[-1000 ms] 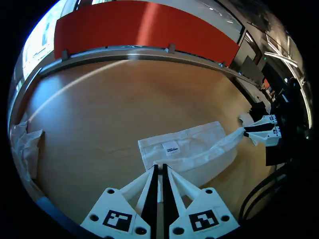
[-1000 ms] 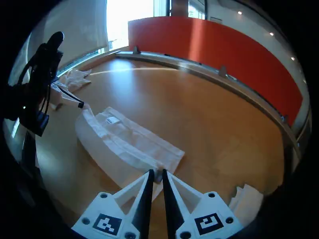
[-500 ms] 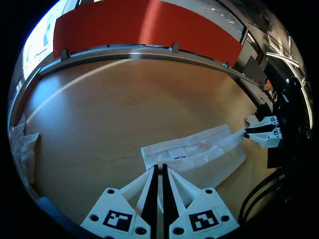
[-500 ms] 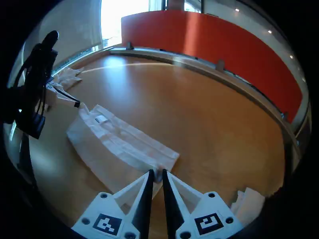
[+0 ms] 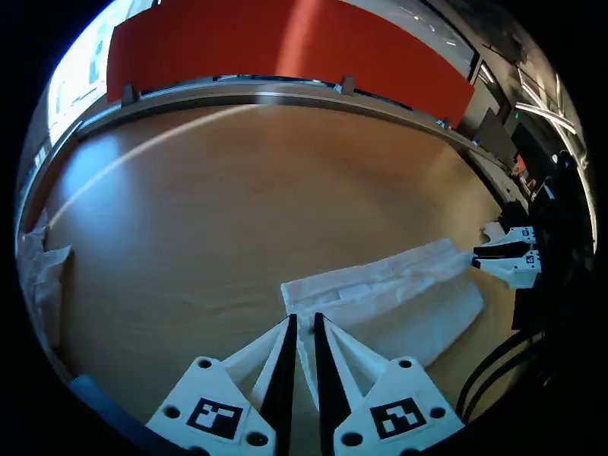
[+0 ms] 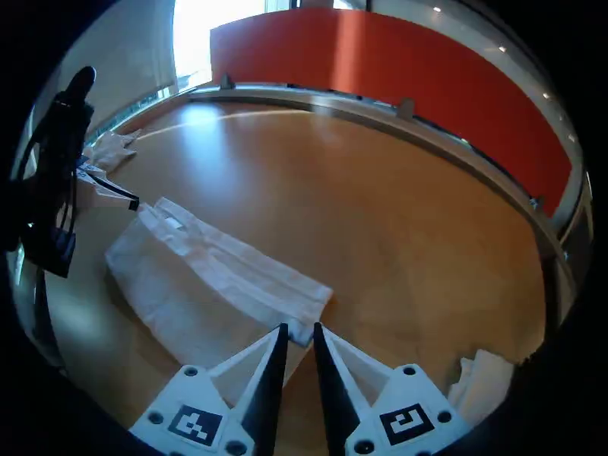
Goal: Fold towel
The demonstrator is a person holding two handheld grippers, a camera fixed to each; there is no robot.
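The tally, kind by kind.
On the one wooden table (image 5: 228,197) lies a single white towel (image 5: 387,296); left gripper (image 5: 303,323) plus right gripper (image 6: 299,332) makes two; a crumpled cloth (image 6: 110,144) and another cloth (image 6: 486,376) make two; one orange partition (image 5: 289,38) stands behind.

Daylight enters from an overexposed window (image 6: 197,38), laying a pale glare streak across the bench (image 5: 228,213). White towel (image 5: 380,296) not clipped. Centre sharp; edges bent by fisheye and dark.
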